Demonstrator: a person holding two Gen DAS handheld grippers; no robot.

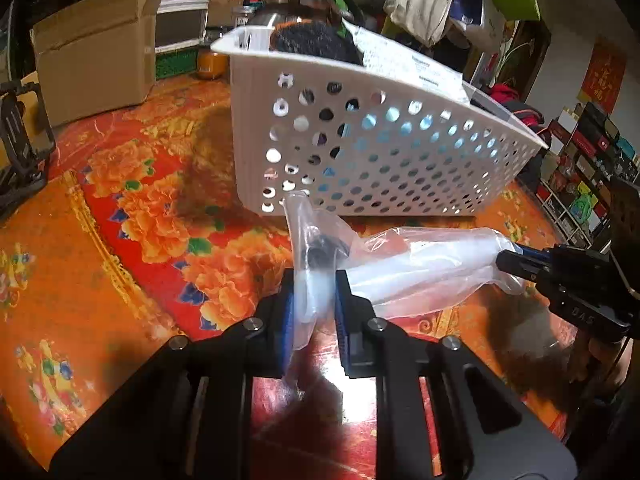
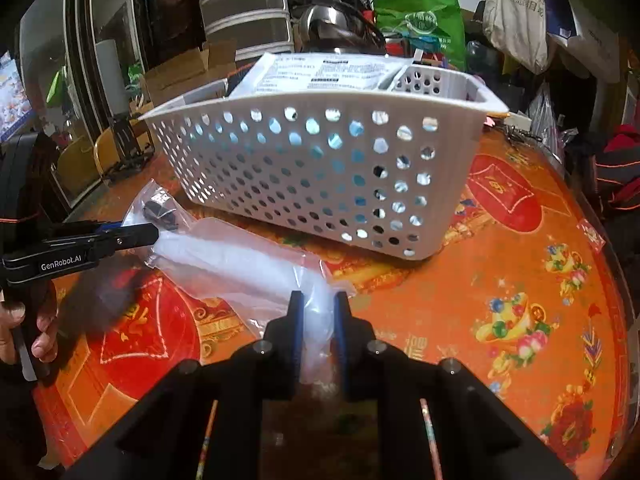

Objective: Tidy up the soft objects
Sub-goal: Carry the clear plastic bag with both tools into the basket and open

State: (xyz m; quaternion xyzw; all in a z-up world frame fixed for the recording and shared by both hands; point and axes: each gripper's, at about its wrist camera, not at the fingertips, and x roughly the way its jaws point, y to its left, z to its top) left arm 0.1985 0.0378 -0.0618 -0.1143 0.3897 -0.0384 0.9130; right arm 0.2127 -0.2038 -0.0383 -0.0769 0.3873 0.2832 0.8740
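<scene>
Left hand-held gripper (image 1: 314,276) is pinched on the end of the clear plastic bag (image 1: 420,268) that carries a small dark part; right hand-held gripper (image 2: 316,300) is pinched on the opposite end. The bag hangs stretched between them, low over the red-and-orange floral surface (image 1: 152,216) and just in front of the white perforated basket (image 1: 360,152). The basket already holds a printed pouch (image 2: 320,72) and something dark.

Likely step: lift the bag over the near wall and drop it in.

- Raise both ends together and keep them level so the white contents don't slide to one side.
- Clear the rim fully before moving forward; film snags on edges.
- Bring the ends closer once over the opening so the bag sags in.
- Release both ends together.
</scene>
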